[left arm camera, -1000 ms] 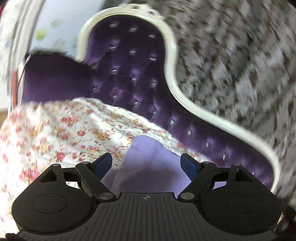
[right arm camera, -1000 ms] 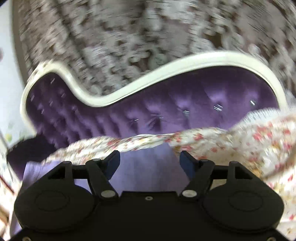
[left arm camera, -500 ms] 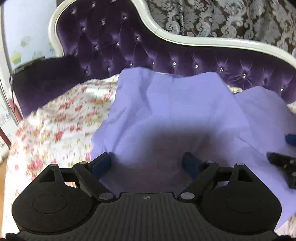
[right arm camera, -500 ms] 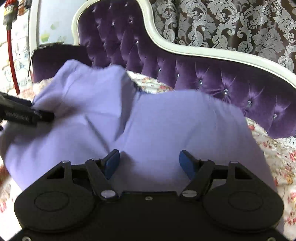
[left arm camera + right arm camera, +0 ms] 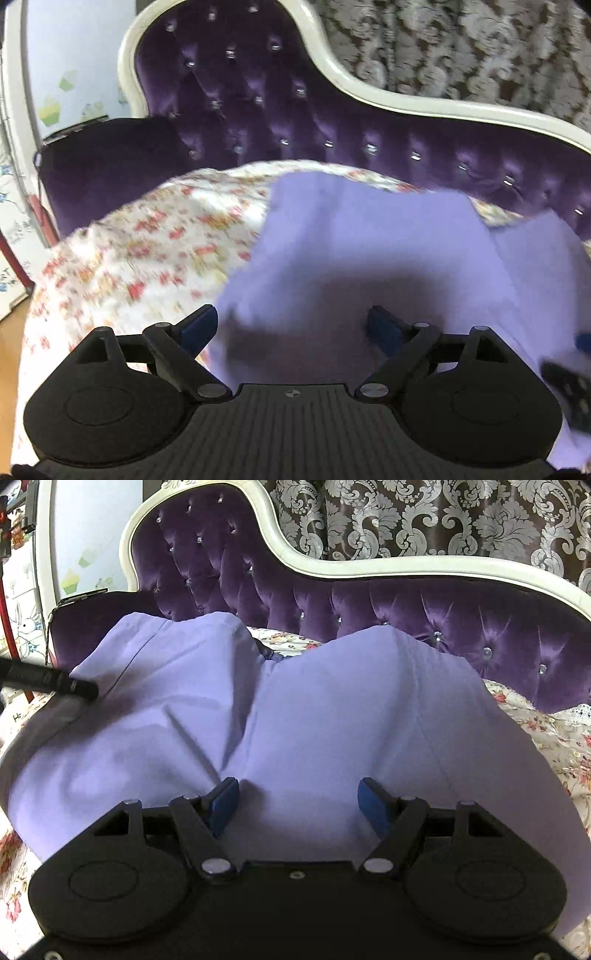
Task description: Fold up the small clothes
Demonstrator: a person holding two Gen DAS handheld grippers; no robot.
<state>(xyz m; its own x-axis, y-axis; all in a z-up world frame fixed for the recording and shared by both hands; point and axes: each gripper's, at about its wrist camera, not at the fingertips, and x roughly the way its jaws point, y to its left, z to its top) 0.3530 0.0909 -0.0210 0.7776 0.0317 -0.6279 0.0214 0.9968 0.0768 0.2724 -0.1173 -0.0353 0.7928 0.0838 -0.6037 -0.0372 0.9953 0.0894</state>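
A lavender garment [image 5: 332,716] lies rumpled on the floral bedspread [image 5: 554,746], with two humps and a deep fold between them. It also shows in the left wrist view [image 5: 362,243]. My left gripper [image 5: 291,328] is open just above the garment's near left part. My right gripper [image 5: 297,801] is open, low over the garment's near edge, with cloth between its blue pads. The left gripper's finger [image 5: 48,681] shows at the left of the right wrist view, touching the garment. The right gripper's finger [image 5: 569,384] shows blurred at the right edge of the left wrist view.
A purple tufted headboard [image 5: 369,602] with a white frame [image 5: 406,565] rises behind the bed. A patterned curtain [image 5: 443,517] hangs behind it. A pale blue wall [image 5: 74,55] and a dark purple side panel [image 5: 110,166] stand at the left.
Both grippers swung down from facing the headboard to the garment. The left wrist view has since shifted a little left and is blurred. Both stay open.
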